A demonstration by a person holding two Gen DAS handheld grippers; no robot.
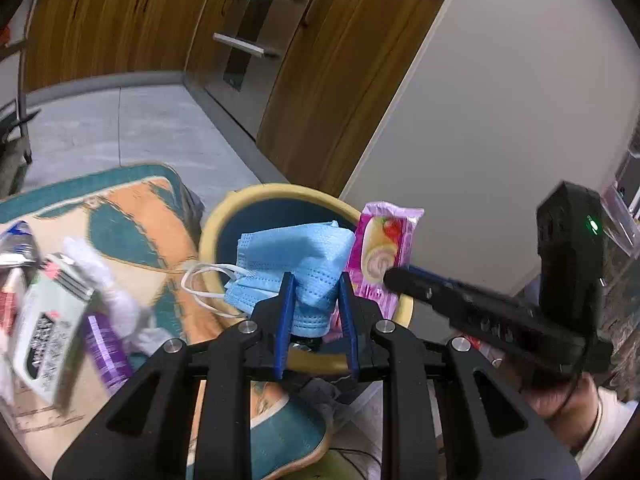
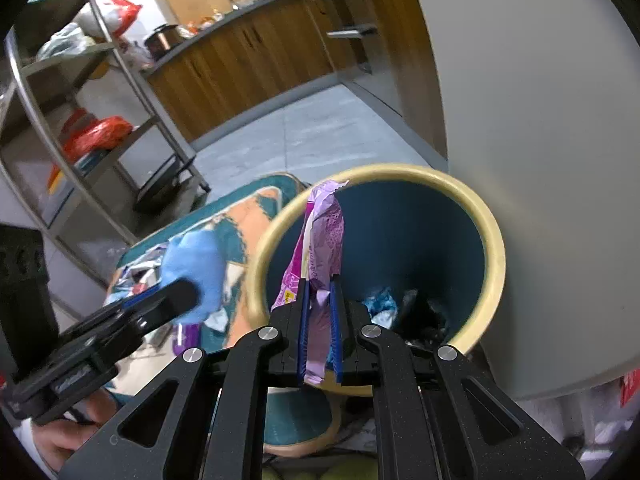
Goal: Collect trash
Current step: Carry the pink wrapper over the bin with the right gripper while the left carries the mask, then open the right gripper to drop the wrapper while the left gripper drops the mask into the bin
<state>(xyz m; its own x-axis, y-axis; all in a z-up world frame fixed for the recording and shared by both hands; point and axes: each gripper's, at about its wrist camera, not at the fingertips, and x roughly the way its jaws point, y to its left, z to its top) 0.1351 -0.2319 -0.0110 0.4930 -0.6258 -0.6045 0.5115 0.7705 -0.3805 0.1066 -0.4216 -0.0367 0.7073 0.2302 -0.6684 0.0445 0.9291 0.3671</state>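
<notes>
My left gripper (image 1: 316,280) is shut on a folded light-blue face mask (image 1: 296,252) with white ear loops, held over the near rim of the trash bin (image 1: 208,224), which has a cream rim and a dark blue inside. My right gripper (image 2: 320,280) is shut on a pink snack wrapper (image 2: 324,232) and holds it over the bin's (image 2: 494,248) opening; the wrapper also shows in the left wrist view (image 1: 384,248). The right gripper's body (image 1: 500,312) reaches in from the right. Crumpled trash (image 2: 384,304) lies at the bin's bottom.
More trash lies on a teal and orange patterned mat: a white carton (image 1: 48,328), a purple wrapper (image 1: 106,352), white tissue (image 1: 108,280) and foil packaging (image 1: 16,248). A white appliance wall (image 1: 500,100) stands right of the bin. Wooden cabinets (image 1: 120,28) and a metal shelf rack (image 2: 80,120) stand behind.
</notes>
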